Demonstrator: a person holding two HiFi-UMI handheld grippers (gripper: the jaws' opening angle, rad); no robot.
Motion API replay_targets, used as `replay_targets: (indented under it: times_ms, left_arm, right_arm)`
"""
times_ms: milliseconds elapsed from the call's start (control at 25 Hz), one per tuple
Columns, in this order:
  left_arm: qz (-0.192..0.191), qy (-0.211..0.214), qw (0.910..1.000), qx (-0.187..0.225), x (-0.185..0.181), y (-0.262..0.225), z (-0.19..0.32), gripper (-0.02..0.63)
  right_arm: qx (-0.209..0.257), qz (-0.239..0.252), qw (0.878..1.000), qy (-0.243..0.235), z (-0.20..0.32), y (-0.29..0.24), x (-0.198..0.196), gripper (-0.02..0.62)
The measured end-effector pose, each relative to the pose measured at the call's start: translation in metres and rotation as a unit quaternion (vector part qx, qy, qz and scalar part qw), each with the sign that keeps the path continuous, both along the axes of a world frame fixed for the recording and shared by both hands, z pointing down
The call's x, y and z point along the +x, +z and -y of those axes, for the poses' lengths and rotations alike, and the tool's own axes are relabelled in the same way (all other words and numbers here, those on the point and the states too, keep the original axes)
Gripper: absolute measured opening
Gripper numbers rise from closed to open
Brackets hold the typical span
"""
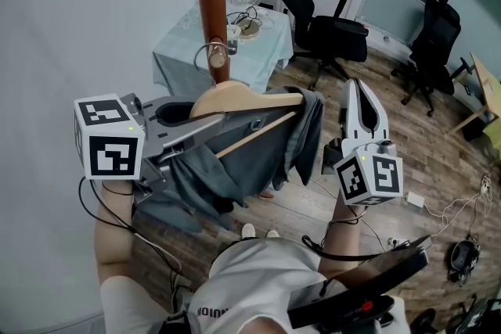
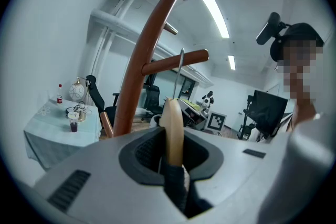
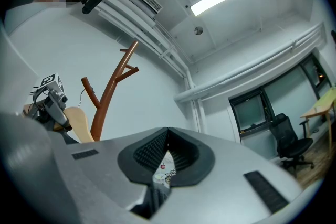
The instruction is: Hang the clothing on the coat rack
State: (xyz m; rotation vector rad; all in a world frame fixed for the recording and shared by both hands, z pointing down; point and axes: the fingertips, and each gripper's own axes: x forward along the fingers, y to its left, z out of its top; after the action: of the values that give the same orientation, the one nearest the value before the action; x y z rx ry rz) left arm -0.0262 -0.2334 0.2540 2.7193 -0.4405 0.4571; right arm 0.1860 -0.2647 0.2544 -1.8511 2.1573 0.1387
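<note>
Nearest the person, the right gripper [image 3: 163, 164] stands off to the right side, raised and idle. Its jaws are drawn together with nothing between them. It has no part in the load at this point.

The left gripper [image 2: 171, 150] carries everything. Its jaws are clamped on the flat shoulder of the wooden hanger [image 1: 244, 98], with a fold of the grey clothing [image 1: 235, 162] pinched in alongside. Gripping the shoulder rather than the neck leaves the hook [image 1: 209, 52] free to reach a peg.

The clothing drapes over the hanger's 2 arms and its cross bar. Most of it hangs bunched below the left gripper, clear of the floor.

The hook is up against the brown coat rack [image 1: 210, 4]. In the left gripper view its wire rises across a side peg [image 2: 176, 63]. I cannot tell whether it is seated over a peg or only beside one. Judgement: the hanging step is in hand, not confirmed complete. The grip should hold until the hook bears the weight.

Behind the rack stands a counter [image 1: 182, 51] under a pale cloth, carrying small items. Beyond it are 2 black office chairs [image 1: 317, 19].
</note>
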Motion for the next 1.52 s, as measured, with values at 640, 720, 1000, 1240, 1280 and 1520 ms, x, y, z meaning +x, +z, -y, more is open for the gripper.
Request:
replay_targets:
  times_ms: [640,720,1000,1240,1280,1520]
  left_arm:
    - [0.01,0.002,0.9999,-0.004,0.0,0.007,0.001,0.067]
    - [0.011,0.003,0.9999,-0.005,0.0,0.008,0.002,0.067]
    - [0.016,0.002,0.9998,-0.009,-0.001,0.01,0.002,0.067]
    - [0.017,0.001,0.9998,-0.013,-0.001,0.012,0.003,0.067]
    - [0.017,0.001,0.9998,-0.014,-0.001,0.013,0.004,0.067]
    - [0.018,-0.001,0.9997,-0.014,-0.001,0.015,0.005,0.067]
  right_arm:
    - [-0.001,0.002,1.0,0.001,-0.002,-0.003,-0.002,0.02]
    - [-0.001,0.002,1.0,0.001,-0.002,-0.003,-0.002,0.02]
    - [-0.002,0.001,1.0,0.0,-0.004,-0.007,-0.001,0.02]
    - [-0.004,0.001,1.0,0.0,-0.005,-0.008,0.0,0.02]
    - [-0.004,0.001,1.0,0.0,-0.004,-0.007,0.0,0.02]
    - [-0.005,0.0,1.0,-0.002,-0.004,-0.006,-0.001,0.02]
